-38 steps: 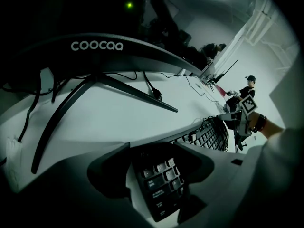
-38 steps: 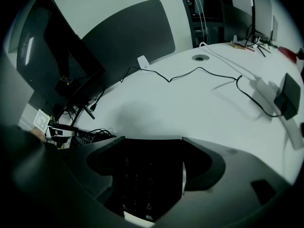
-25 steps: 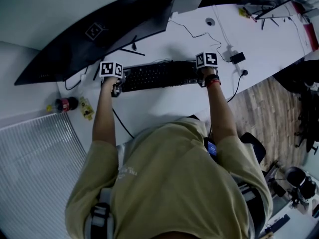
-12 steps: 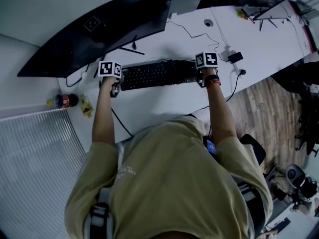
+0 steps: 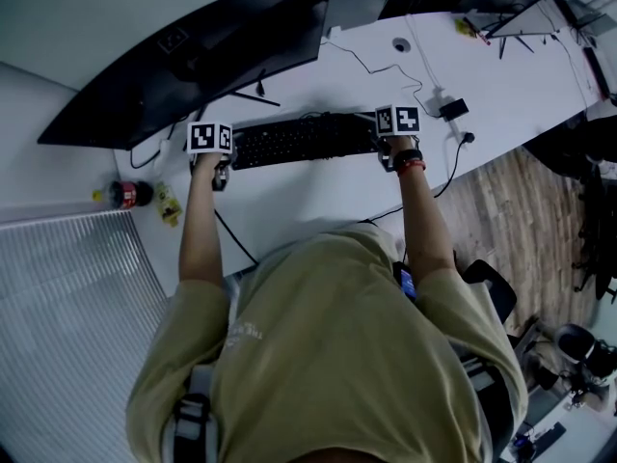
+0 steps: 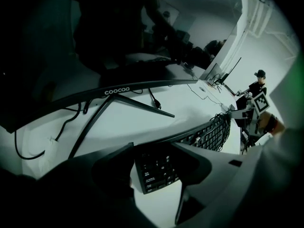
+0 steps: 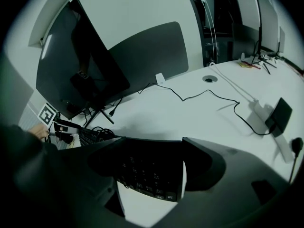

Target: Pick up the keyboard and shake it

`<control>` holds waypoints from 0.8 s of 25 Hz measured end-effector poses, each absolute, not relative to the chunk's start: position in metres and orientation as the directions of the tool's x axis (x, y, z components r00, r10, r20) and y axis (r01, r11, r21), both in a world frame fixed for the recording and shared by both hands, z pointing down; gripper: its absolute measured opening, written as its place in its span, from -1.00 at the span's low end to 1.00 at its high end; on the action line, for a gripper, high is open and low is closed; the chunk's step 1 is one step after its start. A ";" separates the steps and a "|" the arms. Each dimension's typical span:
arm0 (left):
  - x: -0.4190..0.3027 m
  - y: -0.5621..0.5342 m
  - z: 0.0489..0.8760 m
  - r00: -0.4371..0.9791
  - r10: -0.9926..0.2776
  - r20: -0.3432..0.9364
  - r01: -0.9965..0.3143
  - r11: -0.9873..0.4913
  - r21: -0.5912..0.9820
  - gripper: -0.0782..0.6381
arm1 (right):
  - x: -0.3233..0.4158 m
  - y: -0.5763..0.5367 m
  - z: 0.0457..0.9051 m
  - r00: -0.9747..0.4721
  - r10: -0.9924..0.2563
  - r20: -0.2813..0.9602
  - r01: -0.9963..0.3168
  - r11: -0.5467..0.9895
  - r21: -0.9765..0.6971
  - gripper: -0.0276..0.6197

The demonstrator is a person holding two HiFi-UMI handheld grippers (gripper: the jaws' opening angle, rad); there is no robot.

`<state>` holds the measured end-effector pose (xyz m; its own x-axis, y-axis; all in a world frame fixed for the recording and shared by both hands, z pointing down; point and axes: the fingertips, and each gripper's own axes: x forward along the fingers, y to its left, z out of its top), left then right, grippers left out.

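Below me the white desk (image 5: 308, 201) borders a wood floor (image 5: 511, 220) on my right, and a bottle (image 5: 125, 194) sits off to the left. My left claw (image 6: 156, 167) grips one end of the keyboard (image 5: 304, 141) and my right claw (image 7: 152, 172) grips the other, both sets of jaws spread fairly wide. It is black and long, stretched across the desk just before the monitor (image 5: 193, 56). I cannot tell whether it is lifted.
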<state>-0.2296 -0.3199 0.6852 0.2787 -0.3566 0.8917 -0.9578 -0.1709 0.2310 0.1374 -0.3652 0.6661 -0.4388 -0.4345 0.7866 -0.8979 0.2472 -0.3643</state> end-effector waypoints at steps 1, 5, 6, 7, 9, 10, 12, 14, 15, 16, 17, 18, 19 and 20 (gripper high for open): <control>-0.231 -0.321 0.683 0.274 -0.362 0.891 -0.959 -0.173 0.225 -0.09 | 0.136 -0.366 0.664 -0.441 -0.443 0.781 -0.897 0.251 -0.364 0.25; -0.237 -0.322 0.680 0.259 -0.375 0.890 -0.963 -0.170 0.208 -0.09 | 0.131 -0.371 0.657 -0.430 -0.488 0.760 -0.901 0.290 -0.323 0.25; -0.238 -0.322 0.678 0.258 -0.379 0.889 -0.963 -0.171 0.206 -0.09 | 0.131 -0.371 0.655 -0.427 -0.496 0.756 -0.902 0.297 -0.314 0.25; -0.240 -0.323 0.677 0.257 -0.385 0.886 -0.963 -0.173 0.204 -0.09 | 0.130 -0.372 0.653 -0.426 -0.504 0.751 -0.902 0.303 -0.308 0.25; -0.242 -0.324 0.673 0.251 -0.404 0.880 -0.965 -0.175 0.195 -0.09 | 0.126 -0.375 0.646 -0.433 -0.531 0.728 -0.898 0.321 -0.300 0.25; -0.244 -0.325 0.672 0.244 -0.415 0.876 -0.967 -0.172 0.188 -0.09 | 0.124 -0.378 0.641 -0.435 -0.552 0.711 -0.897 0.333 -0.290 0.25; -0.245 -0.327 0.669 0.229 -0.437 0.870 -0.971 -0.170 0.170 -0.08 | 0.122 -0.383 0.634 -0.438 -0.596 0.673 -0.895 0.359 -0.265 0.25; -0.248 -0.330 0.666 0.215 -0.456 0.864 -0.973 -0.176 0.149 -0.09 | 0.120 -0.384 0.633 -0.445 -0.621 0.645 -0.892 0.374 -0.255 0.25; -0.250 -0.331 0.665 0.207 -0.465 0.861 -0.974 -0.180 0.138 -0.09 | 0.119 -0.384 0.633 -0.449 -0.628 0.635 -0.890 0.377 -0.257 0.25; -0.251 -0.332 0.664 0.200 -0.473 0.858 -0.975 -0.184 0.126 -0.09 | 0.118 -0.384 0.633 -0.454 -0.635 0.625 -0.888 0.379 -0.259 0.25; -0.252 -0.333 0.662 0.195 -0.480 0.855 -0.975 -0.187 0.117 -0.09 | 0.117 -0.384 0.632 -0.456 -0.645 0.612 -0.887 0.382 -0.259 0.25; -0.252 -0.335 0.660 0.190 -0.488 0.852 -0.976 -0.190 0.109 -0.09 | 0.116 -0.385 0.631 -0.457 -0.661 0.596 -0.887 0.386 -0.252 0.25; -0.252 -0.336 0.658 0.187 -0.496 0.848 -0.976 -0.192 0.102 -0.09 | 0.116 -0.386 0.628 -0.454 -0.680 0.575 -0.889 0.391 -0.240 0.25; -0.253 -0.337 0.656 0.183 -0.506 0.843 -0.976 -0.195 0.095 -0.09 | 0.116 -0.387 0.625 -0.451 -0.699 0.554 -0.890 0.396 -0.225 0.25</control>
<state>-0.2527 -0.3371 0.6564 0.1834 -0.5064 0.8425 -0.9761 -0.1952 0.0951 0.1163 -0.3872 0.6252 -0.4512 -0.6993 0.5545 -0.8903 0.3960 -0.2250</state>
